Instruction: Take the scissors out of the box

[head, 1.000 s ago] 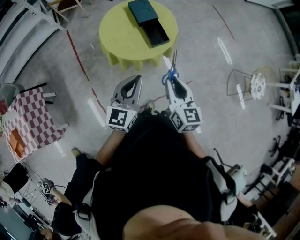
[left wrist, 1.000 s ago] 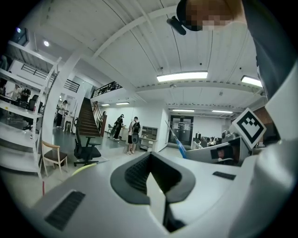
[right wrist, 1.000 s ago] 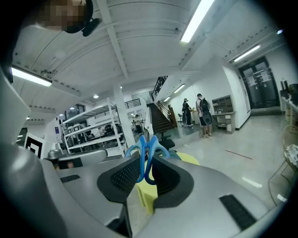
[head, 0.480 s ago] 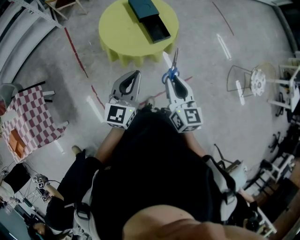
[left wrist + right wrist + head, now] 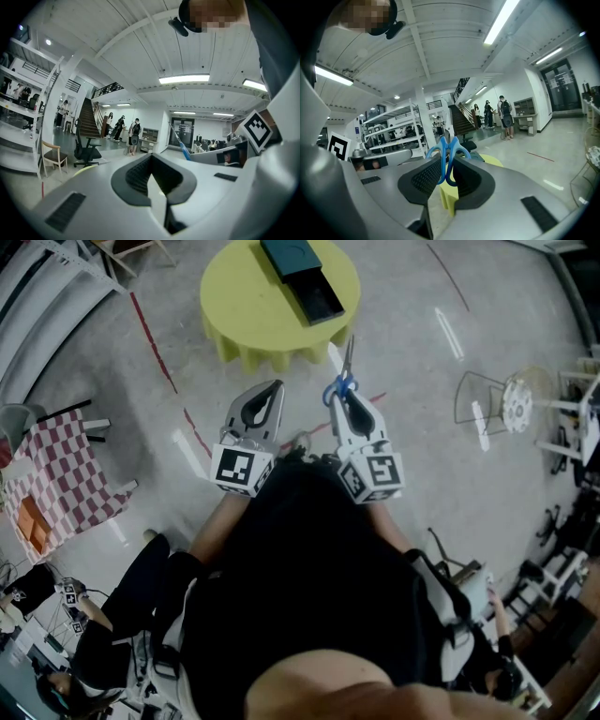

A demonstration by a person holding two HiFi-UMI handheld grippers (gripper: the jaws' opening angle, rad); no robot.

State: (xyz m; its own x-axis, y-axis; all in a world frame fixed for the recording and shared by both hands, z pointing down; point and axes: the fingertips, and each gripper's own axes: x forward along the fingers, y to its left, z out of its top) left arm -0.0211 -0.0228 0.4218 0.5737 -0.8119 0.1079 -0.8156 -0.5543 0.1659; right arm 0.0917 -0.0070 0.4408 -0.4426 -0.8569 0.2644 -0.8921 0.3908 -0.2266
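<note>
1. The right claw (image 5: pixel 342 399) is clamped on the blue handle loops of the scissors (image 5: pixel 347 367). The blades stick out past its tips toward the top of the head view. Gripping by the loops probably gives the pads something thick to bite on and keeps them off the thin blades.
2. In the right gripper view the scissors (image 5: pixel 449 157) stand upright at the centre of the frame. The right claw (image 5: pixel 449 166) presses on the loops from both sides with its dark ribbed pads (image 5: pixel 423 180).
3. The scissors are already out of the box (image 5: pixel 300 282). The box lies at the top centre of the head view on the round yellow tabletop (image 5: pixel 244 306), with its tray slid out toward the lower right. The scissors hang over the floor just below the tabletop's lower right edge, apart from the box.
4. The left claw (image 5: pixel 273 388) sits just left of the right one, mid-frame. In the left gripper view the left claw (image 5: pixel 151 161) has its jaws together at the tips, with nothing between them. It looks idle, kept to the side of the blades.
5. Judged from this, the removal itself looks done.
</note>
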